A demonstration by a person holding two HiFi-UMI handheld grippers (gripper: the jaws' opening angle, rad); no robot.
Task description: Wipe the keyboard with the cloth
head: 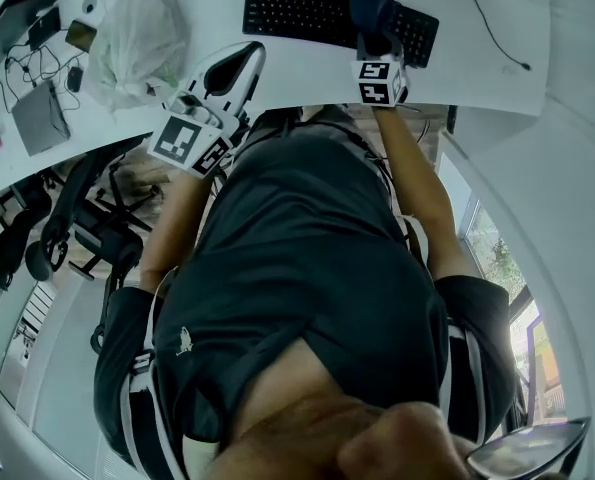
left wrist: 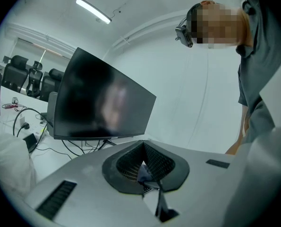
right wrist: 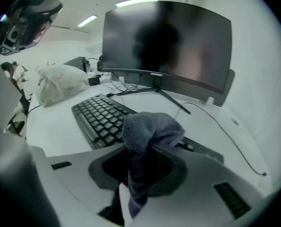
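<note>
A black keyboard [head: 307,10] lies on the white desk [head: 497,68] at the far edge of the head view. My right gripper [head: 375,26] is over the keyboard's right part, shut on a bunched blue-grey cloth [head: 370,3]. In the right gripper view the cloth [right wrist: 147,136] hangs out of the jaws and hides part of the keyboard [right wrist: 100,117] just beyond. My left gripper [head: 239,58] is held over the desk's near edge, left of the keyboard, pointing up. Its jaws stand shut, and I see nothing held between them in the left gripper view.
A dark curved monitor [right wrist: 168,46] stands behind the keyboard, with its stand and cables. A white plastic bag [head: 137,38] sits on the desk to the left. Further left lie a laptop [head: 12,18], small devices and wires. Office chairs [head: 87,228] stand by the desk.
</note>
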